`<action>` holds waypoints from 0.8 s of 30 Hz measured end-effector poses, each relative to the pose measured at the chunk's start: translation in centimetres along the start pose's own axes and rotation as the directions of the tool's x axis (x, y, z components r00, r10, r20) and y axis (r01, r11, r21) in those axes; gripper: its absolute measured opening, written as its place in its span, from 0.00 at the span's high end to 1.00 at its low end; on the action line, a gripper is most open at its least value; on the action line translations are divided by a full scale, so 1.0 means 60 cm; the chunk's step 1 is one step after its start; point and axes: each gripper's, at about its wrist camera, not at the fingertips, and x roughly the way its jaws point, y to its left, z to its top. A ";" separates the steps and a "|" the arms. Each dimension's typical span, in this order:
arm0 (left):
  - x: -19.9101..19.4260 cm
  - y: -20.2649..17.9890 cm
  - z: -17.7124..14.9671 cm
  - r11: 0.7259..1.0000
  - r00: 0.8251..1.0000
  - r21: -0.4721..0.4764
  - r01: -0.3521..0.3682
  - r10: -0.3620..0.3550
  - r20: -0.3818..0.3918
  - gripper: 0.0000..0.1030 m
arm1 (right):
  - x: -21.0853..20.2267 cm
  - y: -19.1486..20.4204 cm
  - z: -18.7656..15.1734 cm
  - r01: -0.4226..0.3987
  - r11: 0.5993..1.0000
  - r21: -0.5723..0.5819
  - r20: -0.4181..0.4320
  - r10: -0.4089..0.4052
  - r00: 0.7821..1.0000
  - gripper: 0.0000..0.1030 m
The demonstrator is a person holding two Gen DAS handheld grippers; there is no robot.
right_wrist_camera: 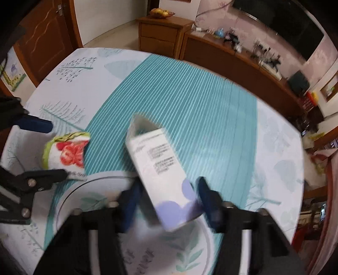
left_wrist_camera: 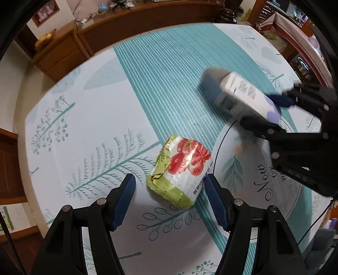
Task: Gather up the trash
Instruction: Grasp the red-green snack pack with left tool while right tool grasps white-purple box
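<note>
A crumpled green-and-white wrapper with red tomatoes (left_wrist_camera: 181,169) lies on the teal-and-white tablecloth (left_wrist_camera: 164,80). My left gripper (left_wrist_camera: 170,201) points down over it, open, its blue pads (left_wrist_camera: 124,198) standing on either side of the wrapper's near end without pressing on it. In the right wrist view the same wrapper (right_wrist_camera: 67,152) sits between the left gripper (right_wrist_camera: 58,151) fingers. A white carton with purple spots (right_wrist_camera: 164,173) is motion-blurred between the pads of my right gripper (right_wrist_camera: 169,196), which looks shut on its purple end. The left wrist view shows that carton (left_wrist_camera: 243,95) clamped by the right gripper (left_wrist_camera: 272,112).
The table's far edge runs close to a wooden sideboard (right_wrist_camera: 243,61) cluttered with small items and a drawer cabinet (right_wrist_camera: 160,36) bearing a fruit basket (right_wrist_camera: 161,12). A brown door (right_wrist_camera: 46,40) stands at the left. A printed circle with lettering (left_wrist_camera: 264,182) marks the cloth.
</note>
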 end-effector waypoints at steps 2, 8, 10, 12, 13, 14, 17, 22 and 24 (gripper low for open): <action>0.012 0.003 0.005 1.000 1.000 -0.006 0.012 -0.012 -0.015 0.36 | -0.001 -0.003 -0.010 -0.025 0.999 0.035 -0.011 0.026 1.000 0.66; 0.027 0.008 0.020 0.999 1.000 -0.023 0.027 -0.027 -0.012 0.36 | -0.016 -0.003 -0.060 -0.085 0.980 0.180 -0.002 0.087 0.996 0.66; 0.025 0.001 0.020 1.000 1.000 -0.015 0.017 -0.017 0.005 0.58 | -0.022 0.000 -0.074 -0.108 0.971 0.215 0.003 0.110 0.994 0.66; 0.020 -0.006 0.019 1.000 1.000 -0.011 0.024 -0.024 0.000 0.68 | -0.030 0.006 -0.095 -0.136 0.960 0.245 0.008 0.138 0.990 0.66; 0.019 -0.010 0.016 1.000 1.000 -0.015 0.020 -0.020 -0.001 0.75 | -0.033 0.012 -0.101 -0.144 0.956 0.255 0.010 0.147 0.989 0.66; 0.017 -0.012 0.010 1.000 1.000 -0.017 0.012 -0.012 -0.002 0.77 | -0.037 0.016 -0.110 -0.155 0.950 0.269 0.012 0.158 0.987 0.66; 0.001 -0.018 -0.020 1.000 1.000 -0.025 -0.011 0.011 0.009 0.81 | -0.049 0.024 -0.133 -0.178 0.936 0.303 0.024 0.179 0.984 0.67; -0.044 -0.048 -0.068 0.999 0.999 -0.034 -0.007 0.008 0.041 0.81 | -0.089 0.029 -0.176 -0.234 0.894 0.381 0.074 0.223 0.972 0.66; -0.068 -0.063 -0.090 0.999 0.998 -0.039 0.002 0.000 0.055 0.81 | -0.108 0.031 -0.197 -0.251 0.879 0.406 0.091 0.234 0.968 0.67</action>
